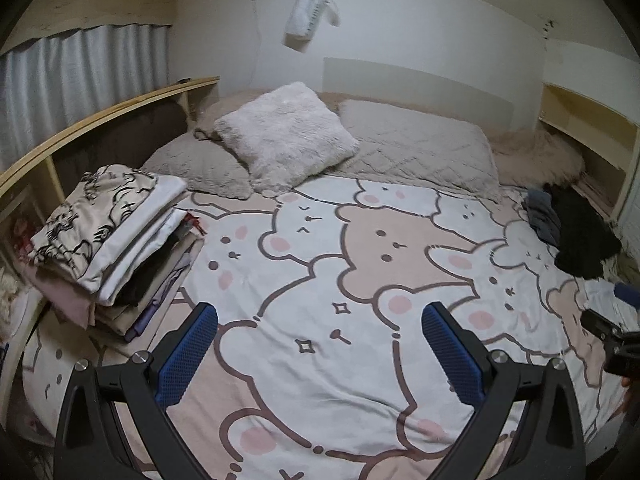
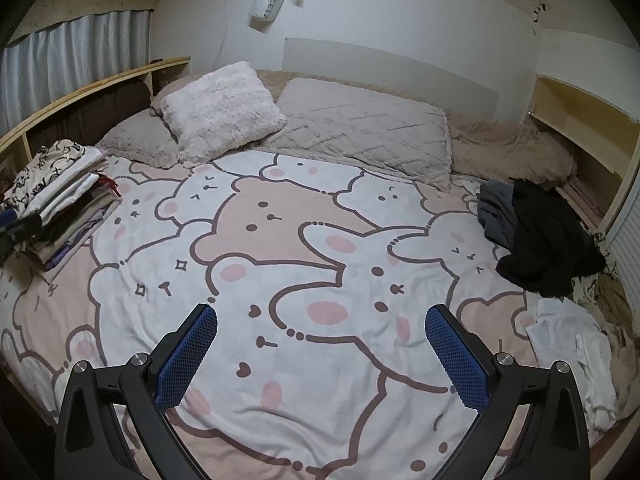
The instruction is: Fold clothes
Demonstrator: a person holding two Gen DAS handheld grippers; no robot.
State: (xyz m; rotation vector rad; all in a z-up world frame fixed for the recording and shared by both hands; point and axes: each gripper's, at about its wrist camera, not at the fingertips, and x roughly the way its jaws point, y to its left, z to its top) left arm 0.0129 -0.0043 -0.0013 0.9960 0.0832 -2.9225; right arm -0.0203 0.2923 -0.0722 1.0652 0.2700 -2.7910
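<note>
A stack of folded clothes (image 1: 120, 240) sits at the bed's left edge, also seen as the folded stack (image 2: 64, 200) in the right wrist view. Unfolded dark clothes (image 2: 540, 236) lie in a heap on the right side of the bed, the same dark heap (image 1: 576, 228) showing in the left wrist view. A crumpled white garment (image 2: 572, 356) lies in front of the heap. My left gripper (image 1: 320, 328) hovers open above the bear-print blanket (image 1: 320, 264), holding nothing. My right gripper (image 2: 322, 328) is also open and empty over the blanket (image 2: 280, 240).
Pillows (image 2: 224, 112) and a beige quilt (image 2: 508, 148) lie at the head of the bed. A wooden shelf headboard (image 1: 100, 116) runs along the left, another shelf unit (image 2: 580, 128) on the right. The other gripper's black body (image 1: 612, 344) shows at the right edge.
</note>
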